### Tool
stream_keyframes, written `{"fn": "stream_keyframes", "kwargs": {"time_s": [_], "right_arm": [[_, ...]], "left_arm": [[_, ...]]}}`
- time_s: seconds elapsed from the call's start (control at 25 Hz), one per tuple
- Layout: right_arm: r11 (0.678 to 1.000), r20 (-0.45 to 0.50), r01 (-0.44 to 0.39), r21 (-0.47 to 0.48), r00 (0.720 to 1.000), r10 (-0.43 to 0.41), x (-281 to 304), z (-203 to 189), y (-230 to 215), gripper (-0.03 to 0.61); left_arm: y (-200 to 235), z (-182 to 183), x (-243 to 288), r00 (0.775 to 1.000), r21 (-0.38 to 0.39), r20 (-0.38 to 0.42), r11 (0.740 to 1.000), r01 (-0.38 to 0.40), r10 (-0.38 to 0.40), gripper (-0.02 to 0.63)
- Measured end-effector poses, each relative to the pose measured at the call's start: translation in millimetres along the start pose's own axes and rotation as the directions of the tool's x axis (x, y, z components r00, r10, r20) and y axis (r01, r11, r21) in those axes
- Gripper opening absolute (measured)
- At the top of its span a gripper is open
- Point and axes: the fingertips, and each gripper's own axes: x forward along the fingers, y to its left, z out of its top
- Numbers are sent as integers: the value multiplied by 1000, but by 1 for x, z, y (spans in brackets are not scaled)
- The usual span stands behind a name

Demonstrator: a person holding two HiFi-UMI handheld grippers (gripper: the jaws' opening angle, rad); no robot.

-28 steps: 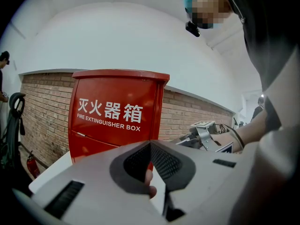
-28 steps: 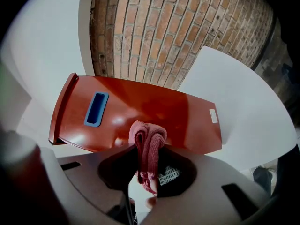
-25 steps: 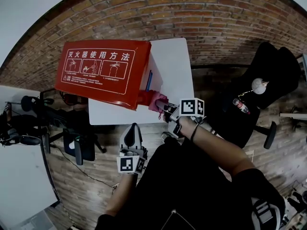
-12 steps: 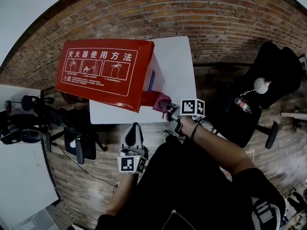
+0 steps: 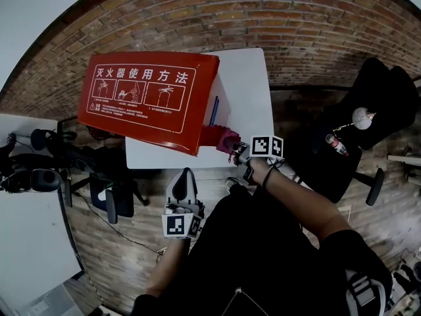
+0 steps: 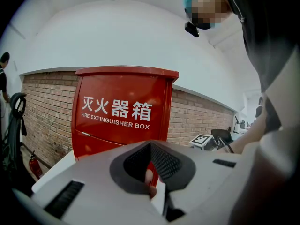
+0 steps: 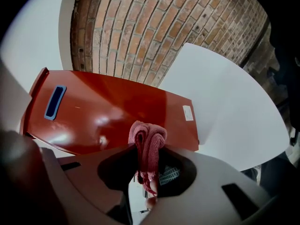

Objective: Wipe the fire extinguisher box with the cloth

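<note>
The red fire extinguisher box [image 5: 148, 97] stands on a white table [image 5: 245, 87] in front of a brick wall [image 5: 276, 18], with its instruction panel facing up toward the head view. The right gripper [image 5: 238, 151] is clamped on a bunched pink cloth [image 7: 148, 139], which it holds at the box's right side, low by the near corner. Whether the cloth touches the red panel cannot be told. The left gripper [image 5: 183, 180] hangs below the table's near edge, well apart from the box, its jaws together with nothing between them
</note>
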Motion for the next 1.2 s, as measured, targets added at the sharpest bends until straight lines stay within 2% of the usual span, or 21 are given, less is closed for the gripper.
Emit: {"fn": "stream_keyframes", "kwargs": {"time_s": [0.2, 0.64, 0.88, 1.12, 1.2], "right_arm": [[999, -7, 31, 4, 999, -31, 7, -1, -16, 103], [992, -5, 123, -32, 992, -124, 23, -5, -56, 103], [983, 0, 178, -50, 984, -178, 35, -8, -77, 103], [970, -8, 235, -64, 972, -236, 45, -10, -102, 103], [966, -9, 250, -70, 968, -251, 48, -10, -108, 103]], "left_arm": [[2, 2, 0, 1000, -27, -8, 1000, -5, 5, 31], [18, -1, -10, 999, 3, -6, 999, -33, 33, 31], [22, 0, -16, 999, -32, -20, 998, -47, 46, 31], [26, -2, -20, 998, -2, -14, 998, -58, 58, 31], [26, -2, -21, 998, -12, -17, 998, -61, 61, 31]]}}
